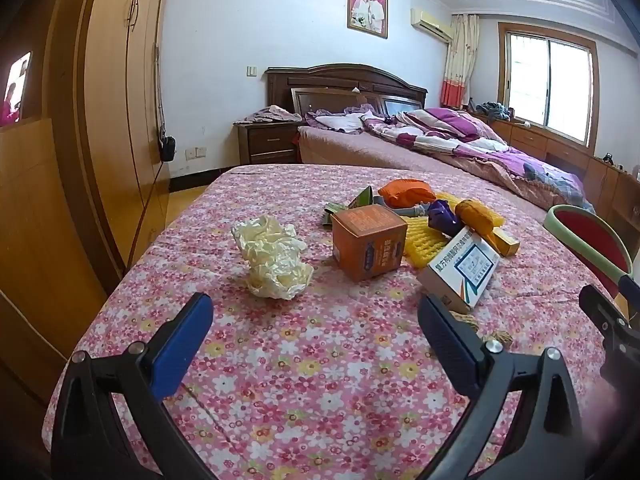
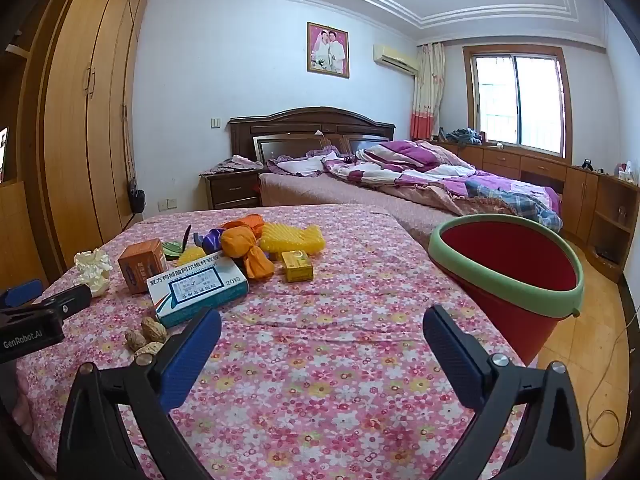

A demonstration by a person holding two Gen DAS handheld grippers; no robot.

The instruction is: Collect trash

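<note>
Starting with the trash: it sits in a loose cluster toward the far middle of the table point(image 2: 320, 380), under a pink floral cloth. Crumpled cream paper wad point(image 1: 274, 262) lies apart on the left; orange carton point(image 1: 368, 242) just beside it; white-and-teal medicine box point(image 2: 198, 290) nearest you, tilted on one edge. Behind: yellow ribbed plastic tray point(image 2: 292, 238), orange wrappers point(image 2: 242, 252), small yellow box point(image 2: 297, 266), purple wrapper point(image 1: 442, 216). Walnuts point(image 2: 148, 334) lie near the medicine box.

Red bucket point(image 2: 516, 276) with green rim stands at the table's right edge, mouth tilted toward you.

Your left gripper point(image 1: 316, 340) and right gripper point(image 2: 322, 350) are both spread wide, holding nothing, hovering over bare cloth short of the pile.

Risks, as judged: the paper wad is light and springy and may slip from a shallow pinch; the leaning medicine box may topple when nudged; cloth may bunch under the pads; a hard drop could miss the bucket's slanted mouth.
</note>
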